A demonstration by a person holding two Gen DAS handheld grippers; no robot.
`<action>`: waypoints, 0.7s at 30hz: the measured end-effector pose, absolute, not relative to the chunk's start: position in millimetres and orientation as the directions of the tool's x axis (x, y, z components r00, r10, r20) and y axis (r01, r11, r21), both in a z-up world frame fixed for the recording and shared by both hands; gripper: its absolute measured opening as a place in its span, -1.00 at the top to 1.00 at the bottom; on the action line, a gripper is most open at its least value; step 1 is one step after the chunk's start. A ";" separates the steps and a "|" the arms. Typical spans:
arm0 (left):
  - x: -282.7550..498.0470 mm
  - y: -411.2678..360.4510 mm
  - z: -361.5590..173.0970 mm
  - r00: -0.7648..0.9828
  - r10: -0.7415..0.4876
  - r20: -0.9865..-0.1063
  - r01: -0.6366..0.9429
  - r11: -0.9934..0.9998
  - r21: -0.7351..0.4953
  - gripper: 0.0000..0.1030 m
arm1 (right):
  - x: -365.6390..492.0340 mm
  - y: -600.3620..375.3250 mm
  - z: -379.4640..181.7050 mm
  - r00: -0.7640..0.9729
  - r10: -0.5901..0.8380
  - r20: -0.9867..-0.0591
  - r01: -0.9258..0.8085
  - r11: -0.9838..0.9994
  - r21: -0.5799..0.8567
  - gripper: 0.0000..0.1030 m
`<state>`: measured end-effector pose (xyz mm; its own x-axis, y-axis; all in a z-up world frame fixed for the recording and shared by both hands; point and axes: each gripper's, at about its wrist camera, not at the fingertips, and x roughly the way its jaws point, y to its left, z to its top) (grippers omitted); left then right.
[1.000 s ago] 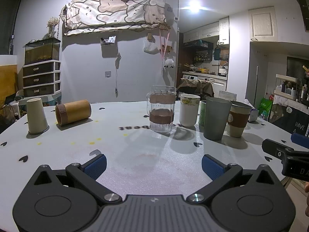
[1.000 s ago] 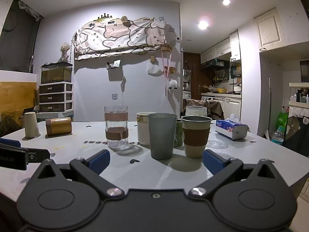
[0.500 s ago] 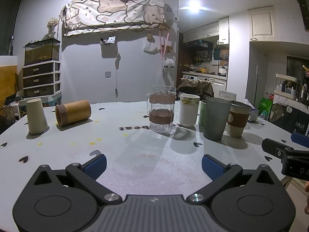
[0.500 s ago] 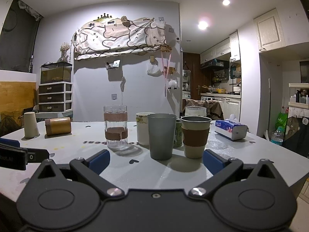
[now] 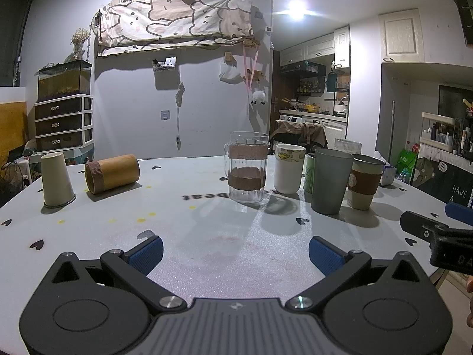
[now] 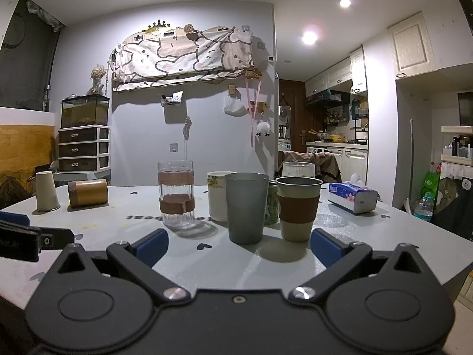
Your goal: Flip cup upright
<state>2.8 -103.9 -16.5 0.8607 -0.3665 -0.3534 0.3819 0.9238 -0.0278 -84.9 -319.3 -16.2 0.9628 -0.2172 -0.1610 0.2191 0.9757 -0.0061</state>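
White table (image 5: 236, 251); both tongs gape empty. Approach pending: left gripper (image 5: 235, 251) must reach bamboo cup (image 5: 112, 173) lying far-left ahead.

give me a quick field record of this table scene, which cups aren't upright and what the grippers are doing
inverted cup: cream cup, mouth down, far left
cup on its side: bamboo cup, beside the cream cup
upright group: banded glass, white mug, grey tumbler, sleeved cup
left hand-held gripper: open, empty, over the table
right hand-held gripper: open, empty
tissue pack: far right
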 end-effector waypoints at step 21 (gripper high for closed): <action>2.4 -104.0 -16.9 0.861 -0.366 -0.353 0.382 0.924 -0.027 -1.00 | -85.2 -321.0 -16.5 0.962 -0.219 -0.162 0.221 0.975 -0.005 -1.00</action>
<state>2.4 -104.0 -16.9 0.8611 -0.3660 -0.3529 0.3816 0.9239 -0.0271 -85.2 -321.0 -16.5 0.9624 -0.2186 -0.1615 0.2206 0.9753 -0.0052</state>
